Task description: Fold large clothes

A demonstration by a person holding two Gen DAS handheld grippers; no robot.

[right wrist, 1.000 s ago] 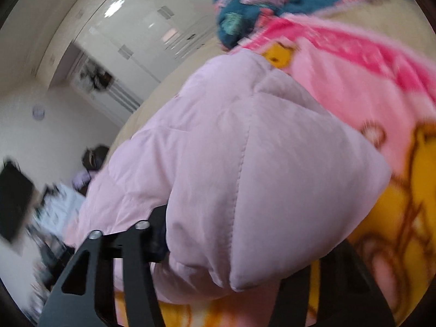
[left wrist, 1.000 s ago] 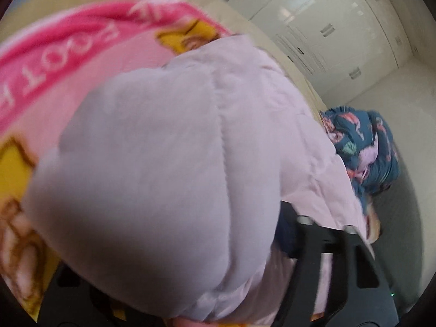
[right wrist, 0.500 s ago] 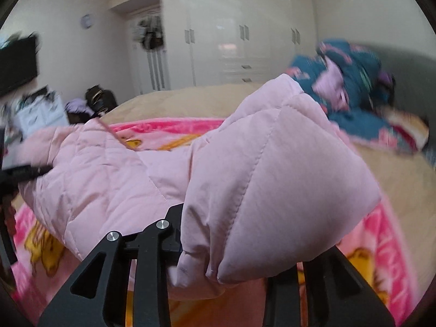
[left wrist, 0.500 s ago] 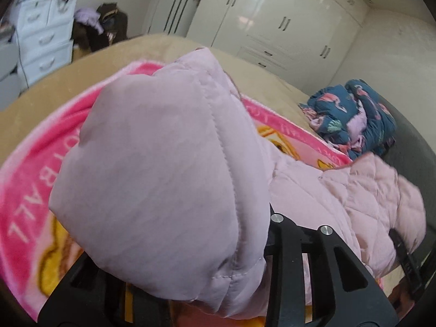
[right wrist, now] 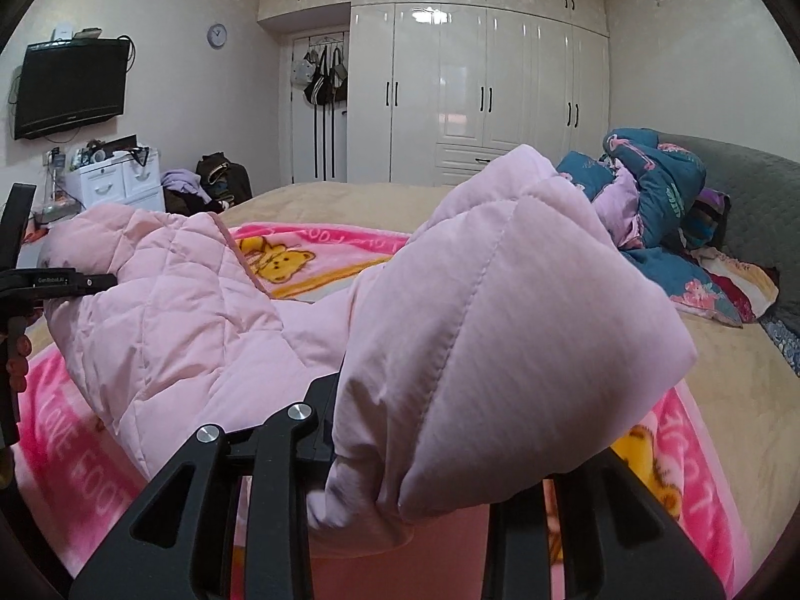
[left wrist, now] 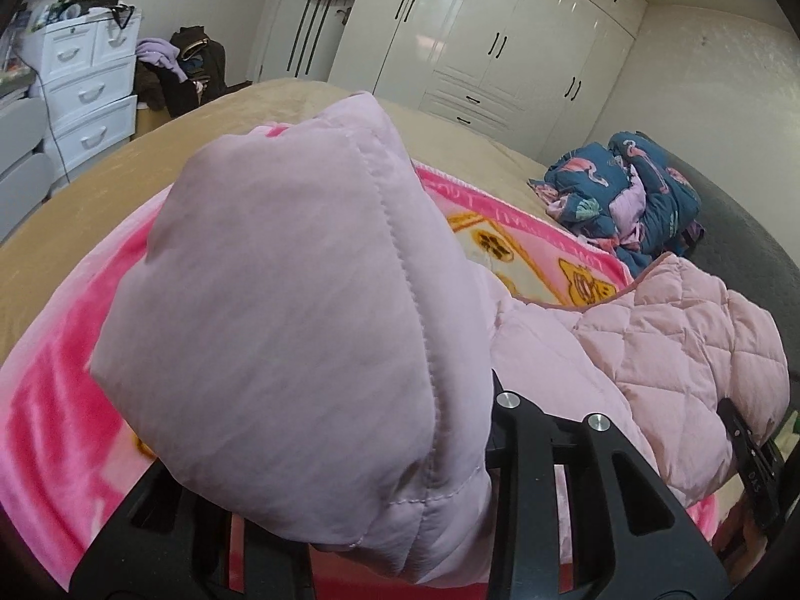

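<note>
A pale pink padded jacket point(left wrist: 300, 300) hangs lifted over a pink bear-print blanket point(left wrist: 50, 375) on the bed. My left gripper point(left wrist: 340, 450) is shut on a puffy fold of it, which bulges up and hides most of the left finger. In the right wrist view my right gripper point(right wrist: 460, 430) is shut on another puffy fold of the jacket point(right wrist: 500, 300). The quilted lining point(right wrist: 165, 270) sags between the two grips above the blanket point(right wrist: 280, 260). Each gripper shows at the edge of the other's view: the left gripper point(right wrist: 50, 280), the right gripper point(left wrist: 750, 455).
A blue flamingo-print bundle point(right wrist: 650, 175) lies by the grey headboard point(right wrist: 750, 175). The beige bedspread point(left wrist: 125, 175) runs toward the white wardrobe point(right wrist: 475, 75). White drawers point(left wrist: 85, 95) and a dark clothes pile point(left wrist: 190, 70) stand at the left, a wall TV point(right wrist: 70, 85) above.
Both grippers rolled upright and rose, lifting the jacket off the blanket. The room has come level in both views, and the quilted lining now hangs between the two grips.
</note>
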